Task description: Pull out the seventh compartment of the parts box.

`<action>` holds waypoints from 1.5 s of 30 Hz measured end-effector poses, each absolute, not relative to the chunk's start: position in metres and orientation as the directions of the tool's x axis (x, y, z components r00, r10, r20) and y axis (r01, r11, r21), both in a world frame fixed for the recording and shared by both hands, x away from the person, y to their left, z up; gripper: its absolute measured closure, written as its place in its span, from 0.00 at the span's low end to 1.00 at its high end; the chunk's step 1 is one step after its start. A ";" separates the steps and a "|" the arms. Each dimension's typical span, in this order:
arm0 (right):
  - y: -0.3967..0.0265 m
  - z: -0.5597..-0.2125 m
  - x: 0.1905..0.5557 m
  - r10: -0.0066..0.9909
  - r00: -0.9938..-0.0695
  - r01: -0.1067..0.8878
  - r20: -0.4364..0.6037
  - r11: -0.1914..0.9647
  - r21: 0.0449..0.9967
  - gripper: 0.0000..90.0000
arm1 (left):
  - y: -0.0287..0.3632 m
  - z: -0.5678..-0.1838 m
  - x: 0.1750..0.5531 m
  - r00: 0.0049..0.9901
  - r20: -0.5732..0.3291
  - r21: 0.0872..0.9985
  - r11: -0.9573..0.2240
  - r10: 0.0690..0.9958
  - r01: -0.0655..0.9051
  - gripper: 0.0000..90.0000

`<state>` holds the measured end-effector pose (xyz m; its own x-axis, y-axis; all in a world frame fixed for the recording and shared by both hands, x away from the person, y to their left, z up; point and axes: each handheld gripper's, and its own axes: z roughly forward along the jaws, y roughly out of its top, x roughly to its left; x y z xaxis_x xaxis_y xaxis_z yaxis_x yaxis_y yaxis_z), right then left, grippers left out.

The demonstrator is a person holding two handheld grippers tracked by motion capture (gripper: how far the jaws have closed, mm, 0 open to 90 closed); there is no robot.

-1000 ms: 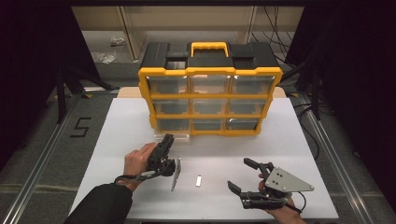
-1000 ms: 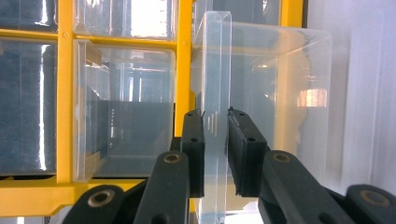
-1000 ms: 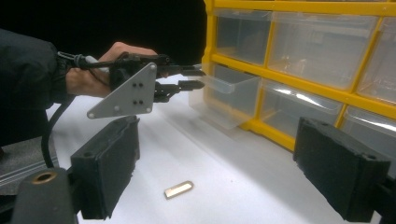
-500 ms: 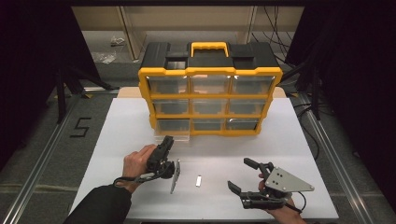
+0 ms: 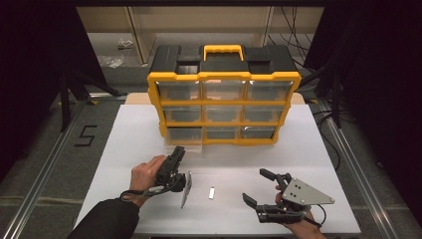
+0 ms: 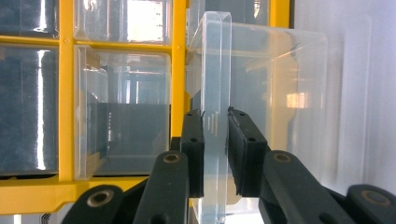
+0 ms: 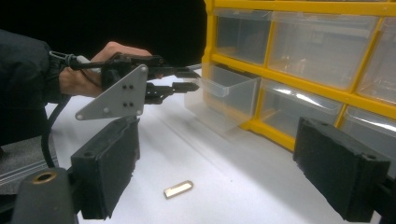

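From the high view, a yellow-and-black plastic organiser cabinet with clear drawers [image 5: 224, 99] stands at the far side of the white bench [image 5: 124, 144]. Its bottom-left clear plastic drawer [image 5: 185, 148] sticks out toward the person, and the left gripper [image 5: 175, 158] reaches to that drawer's front, probably because the pull lip is the only part offering a grip. A small flat metal piece [image 5: 212, 192] lies loose on the bench between the hands. The right gripper [image 5: 261, 188] hangs low near the front edge, well apart from the cabinet, seemingly waiting.

In the left gripper view, the two black fingers [image 6: 194, 154] sit narrowly to either side of the drawer's thin transparent handle lip [image 6: 215, 84]. They look pinched on it, though contact on the right side is hard to confirm through the clear plastic.

In the right gripper view, the right gripper's fingers [image 7: 109, 163] stand wide with nothing between them. The metal piece [image 7: 179, 189] rests on the bench just ahead of them, perhaps the item meant for the opened drawer [image 7: 224, 95].
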<state>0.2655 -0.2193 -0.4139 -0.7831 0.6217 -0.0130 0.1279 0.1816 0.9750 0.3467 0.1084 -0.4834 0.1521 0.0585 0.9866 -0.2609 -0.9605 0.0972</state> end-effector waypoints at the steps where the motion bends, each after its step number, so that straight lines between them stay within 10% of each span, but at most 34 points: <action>1: -0.219 -0.414 0.266 0.622 -0.783 0.129 -0.013 0.182 0.975 0.17 | 0.109 -0.483 0.346 0.150 0.987 0.093 -0.960 0.055 -0.262 0.85; 37: -0.220 -0.414 0.266 0.624 -0.781 0.129 -0.012 0.180 0.975 0.17 | 0.110 -0.481 0.342 0.172 0.983 0.104 -0.958 0.059 -0.267 0.84; 45: -0.219 -0.414 0.266 0.624 -0.781 0.130 -0.011 0.180 0.975 0.17 | 0.109 -0.482 0.341 0.214 0.972 0.153 -0.949 0.095 -0.274 0.70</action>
<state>0.2657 -0.2195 -0.4138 -0.7813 0.6241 -0.0112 0.1297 0.1799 0.9751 0.3415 0.1092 -0.4822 0.2137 0.0952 0.9722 -0.2745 -0.9493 0.1533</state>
